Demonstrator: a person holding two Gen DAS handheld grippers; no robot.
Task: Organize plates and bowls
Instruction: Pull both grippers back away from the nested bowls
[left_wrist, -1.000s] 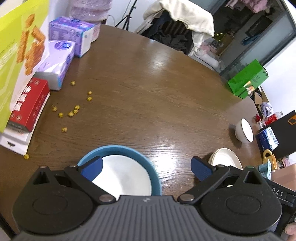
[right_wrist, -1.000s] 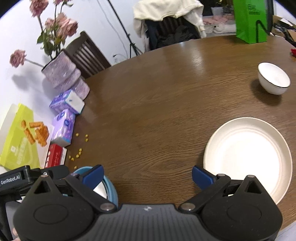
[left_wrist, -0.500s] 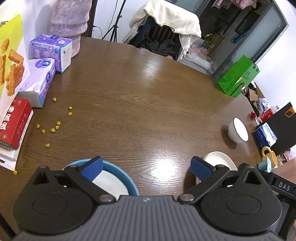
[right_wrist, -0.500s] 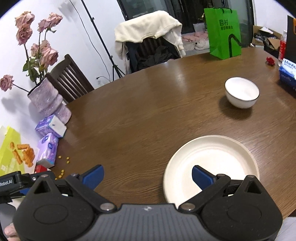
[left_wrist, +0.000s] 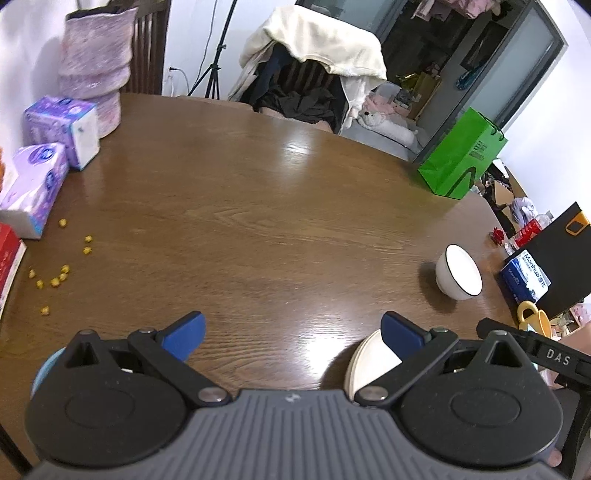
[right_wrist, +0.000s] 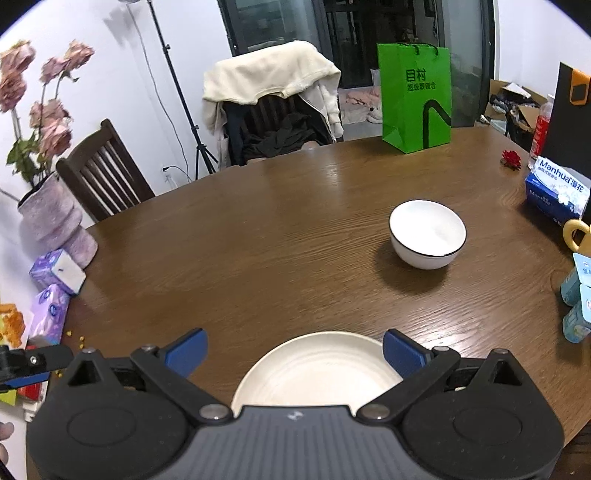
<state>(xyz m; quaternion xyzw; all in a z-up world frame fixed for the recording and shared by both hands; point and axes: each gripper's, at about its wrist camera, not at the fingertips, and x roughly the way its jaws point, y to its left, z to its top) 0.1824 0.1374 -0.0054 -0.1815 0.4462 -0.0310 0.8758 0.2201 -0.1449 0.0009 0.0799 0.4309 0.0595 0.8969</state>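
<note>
Change since a second ago: both views tilted up and pulled back; blue bowl (left_wrist: 46, 367) nearly gone behind left gripper (left_wrist: 291, 334); plate (right_wrist: 317, 369) now centred under right gripper (right_wrist: 293, 350).

Left wrist view, count: one white bowl (left_wrist: 459, 272), one plate (left_wrist: 369, 363), one blue bowl, two purple tissue packs (left_wrist: 61, 127), about ten yellow crumbs (left_wrist: 55, 280), one green bag (left_wrist: 461, 157).
Left wrist view, positions: white bowl upright on table (left_wrist: 258, 206), far right; plate sliver behind right finger; blue bowl rim at lower left, under the gripper body.
Left wrist view, jaws: spread wide, holding nothing.
Left wrist view, only here: blue bowl; most of the crumbs.

Right wrist view, count: one white bowl (right_wrist: 427, 233), one plate, one green bag (right_wrist: 415, 98), one vase of pink flowers (right_wrist: 51, 225), one blue tissue box (right_wrist: 556, 194).
Right wrist view, positions: plate flat at near table edge, between the two fingers; white bowl upright beyond it to the right, well apart.
Right wrist view, jaws: spread wide, holding nothing.
Right wrist view, only here: flowers, plate's full width, yellow cup (right_wrist: 578, 236).

Long axis: round pieces, openings facing up.
</note>
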